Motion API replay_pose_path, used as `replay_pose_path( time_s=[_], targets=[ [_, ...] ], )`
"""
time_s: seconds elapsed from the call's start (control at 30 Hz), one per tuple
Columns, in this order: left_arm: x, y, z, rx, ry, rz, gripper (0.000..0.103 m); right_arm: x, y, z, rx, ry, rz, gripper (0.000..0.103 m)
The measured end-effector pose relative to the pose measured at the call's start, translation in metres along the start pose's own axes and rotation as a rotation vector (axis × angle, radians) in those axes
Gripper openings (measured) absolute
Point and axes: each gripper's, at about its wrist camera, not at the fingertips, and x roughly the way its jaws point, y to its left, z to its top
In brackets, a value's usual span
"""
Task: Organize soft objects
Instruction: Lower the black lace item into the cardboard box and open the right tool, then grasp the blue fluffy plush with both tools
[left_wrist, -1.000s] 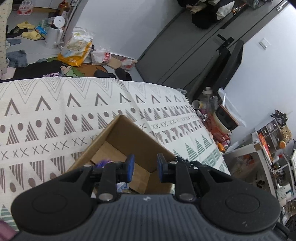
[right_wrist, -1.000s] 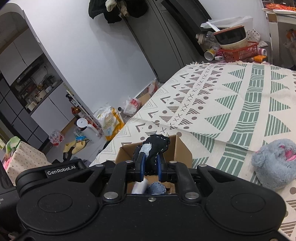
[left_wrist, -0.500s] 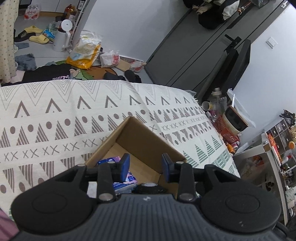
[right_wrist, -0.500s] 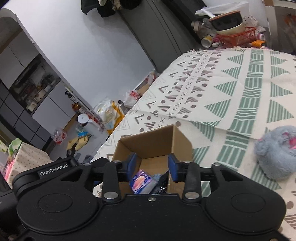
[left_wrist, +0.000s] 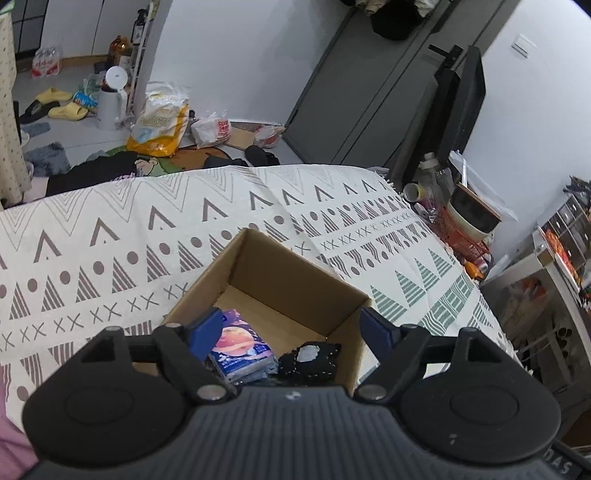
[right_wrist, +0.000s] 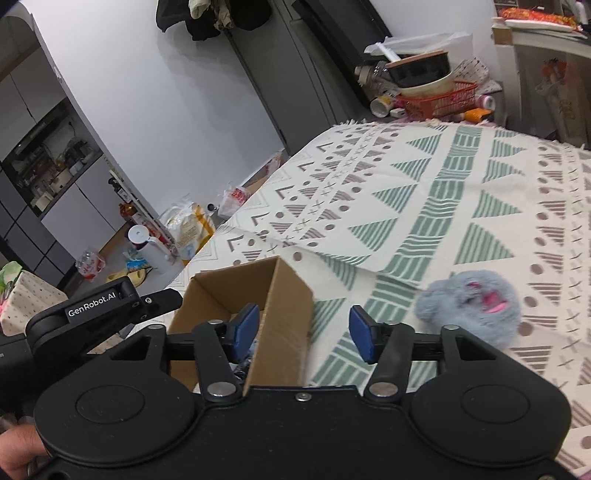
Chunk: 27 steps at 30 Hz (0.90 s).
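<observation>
An open cardboard box sits on the patterned bed cover. Inside lie a blue packet with an orange planet picture and a black soft item with a grey patch. My left gripper is open and empty just above the box. The box also shows in the right wrist view. My right gripper is open and empty over the box's right wall. A fluffy grey-blue plush with pink parts lies on the cover to its right.
The bed cover spreads far to the right. A red basket with bowls and bottles stands beyond the bed's far end. Bags, slippers and a white kettle litter the floor past the bed's edge.
My right gripper let go of the black soft item, which now lies in the box, then opened wide and shifted right. My left gripper opened wider and pulled back, showing the box's contents.
</observation>
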Motion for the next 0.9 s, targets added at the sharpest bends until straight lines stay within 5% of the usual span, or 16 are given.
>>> replay_pose_path(
  time_s=[0.9],
  targets=[
    [-0.004, -0.089, -0.054, 0.296, 0.008, -0.111, 0.081, -0.049, -0.112, -0.011, 0.097, -0.126, -0.091, 0.086]
  ],
)
